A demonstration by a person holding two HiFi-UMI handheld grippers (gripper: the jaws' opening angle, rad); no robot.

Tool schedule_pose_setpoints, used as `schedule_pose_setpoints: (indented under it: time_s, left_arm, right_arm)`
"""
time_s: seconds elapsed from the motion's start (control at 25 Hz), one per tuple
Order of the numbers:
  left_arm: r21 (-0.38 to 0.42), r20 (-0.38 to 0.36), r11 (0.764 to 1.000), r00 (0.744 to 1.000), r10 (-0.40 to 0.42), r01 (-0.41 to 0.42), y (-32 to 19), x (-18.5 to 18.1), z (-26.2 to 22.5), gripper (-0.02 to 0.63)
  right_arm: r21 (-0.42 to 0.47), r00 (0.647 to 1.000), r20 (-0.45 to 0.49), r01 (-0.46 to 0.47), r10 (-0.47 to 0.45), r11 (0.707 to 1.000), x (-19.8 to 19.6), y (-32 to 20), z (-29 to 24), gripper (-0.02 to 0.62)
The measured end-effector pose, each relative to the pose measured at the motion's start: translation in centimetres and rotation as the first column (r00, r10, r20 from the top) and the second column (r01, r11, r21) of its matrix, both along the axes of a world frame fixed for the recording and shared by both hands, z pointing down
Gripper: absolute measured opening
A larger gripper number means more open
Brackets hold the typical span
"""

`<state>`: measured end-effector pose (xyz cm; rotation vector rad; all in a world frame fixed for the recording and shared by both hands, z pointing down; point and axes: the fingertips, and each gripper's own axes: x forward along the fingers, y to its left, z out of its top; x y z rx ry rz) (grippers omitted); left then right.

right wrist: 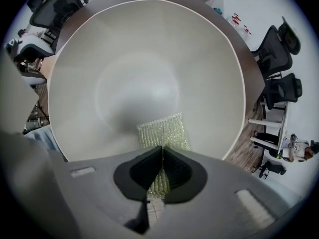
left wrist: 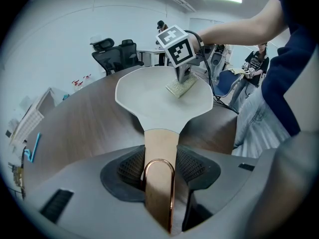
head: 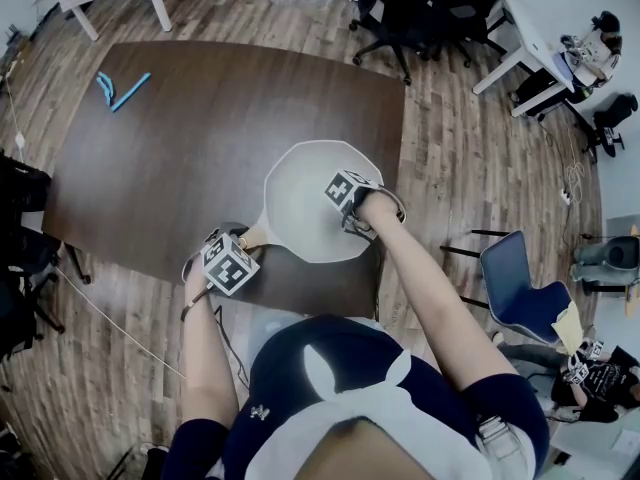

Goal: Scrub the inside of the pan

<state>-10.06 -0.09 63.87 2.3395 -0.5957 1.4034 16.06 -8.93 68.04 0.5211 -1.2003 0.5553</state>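
The pan is set at the table's five o'clock corner, steadied by the left gripper clamped on its handle (at seven o'clock), so the scouring pad pinched tight in the right gripper can be pressed inside.

An office: black swivel chairs, white desks and a large brown table.

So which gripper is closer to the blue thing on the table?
Left. The left gripper is shut on the handle of the pan at the table's near edge, across from the blue thing. The right gripper is farther, inside the pan, holding the scrub pad.
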Motion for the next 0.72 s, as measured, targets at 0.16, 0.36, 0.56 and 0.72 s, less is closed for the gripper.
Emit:
schedule_pose_setpoints:
  time_s: [0.16, 0.36, 0.56, 0.72]
  left_arm:
    - [0.000, 0.003, 1.000, 1.000, -0.005, 0.005, 0.5, -0.1, 0.1, 0.193]
    - [-0.003, 0.004, 1.000, 1.000, -0.009, 0.009, 0.7, -0.2, 0.0, 0.193]
    - [0.012, 0.001, 1.000, 1.000, -0.013, 0.013, 0.8, -0.5, 0.1, 0.193]
    - [0.005, 0.005, 1.000, 1.000, -0.014, 0.014, 0.8, -0.3, 0.1, 0.193]
  right_arm:
    - [-0.024, 1.000, -0.003, -0.002, 0.002, 1.000, -0.1, 0.8, 0.0, 0.009]
    - [-0.041, 1.000, 0.003, 0.011, -0.011, 0.999, -0.6, 1.5, 0.0, 0.009]
    - [-0.068, 1.000, 0.004, 0.014, -0.014, 0.998, -1.2, 2.4, 0.3, 0.009]
    - [-0.064, 0.999, 0.020, 0.052, -0.051, 0.997, -1.1, 1.7, 1.1, 0.009]
